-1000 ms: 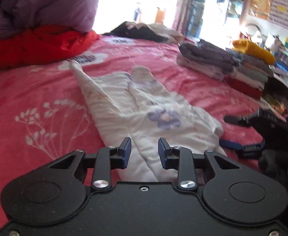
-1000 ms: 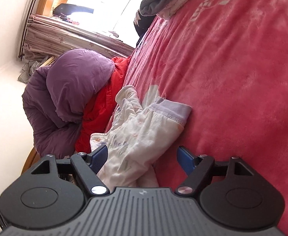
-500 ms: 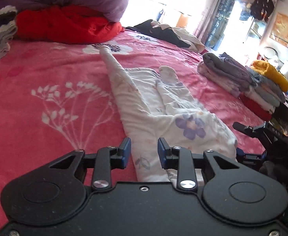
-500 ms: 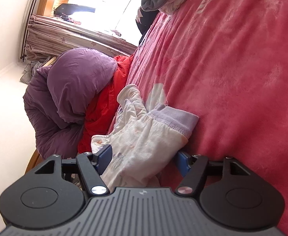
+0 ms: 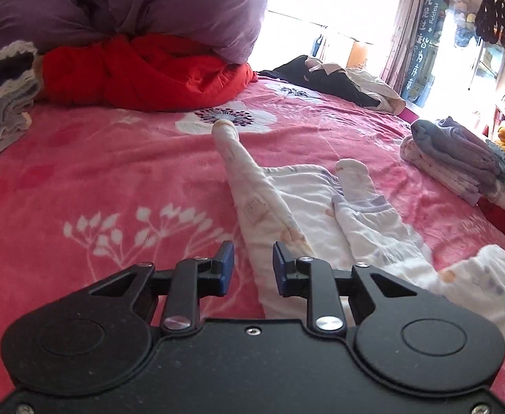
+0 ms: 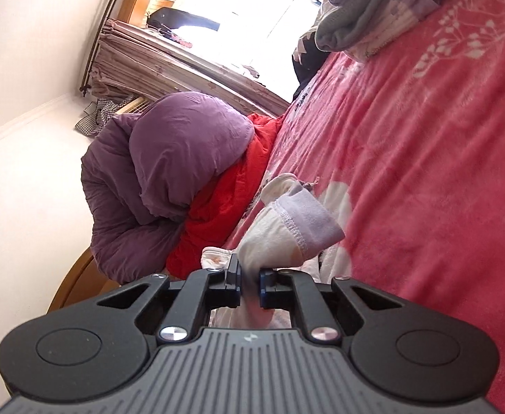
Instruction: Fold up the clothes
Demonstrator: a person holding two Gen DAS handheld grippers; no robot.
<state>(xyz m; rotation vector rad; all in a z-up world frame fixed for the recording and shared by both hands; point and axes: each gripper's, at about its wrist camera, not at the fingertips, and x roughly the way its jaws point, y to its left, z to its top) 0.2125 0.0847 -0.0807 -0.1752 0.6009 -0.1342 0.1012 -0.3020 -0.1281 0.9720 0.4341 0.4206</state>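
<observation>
The right tool (image 6: pixel 249 284) has just clamped onto the white top's (image 5: pixel 321 214) hem, lifting it off the bed (image 5: pixel 114 179); the left tool (image 5: pixel 250 264) hovers released beside it, so folding can start

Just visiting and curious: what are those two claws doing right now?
Right gripper just closed, pinching the white floral garment. Left gripper open, empty, at its near edge. Nothing in the way on the pink blanket.
</observation>
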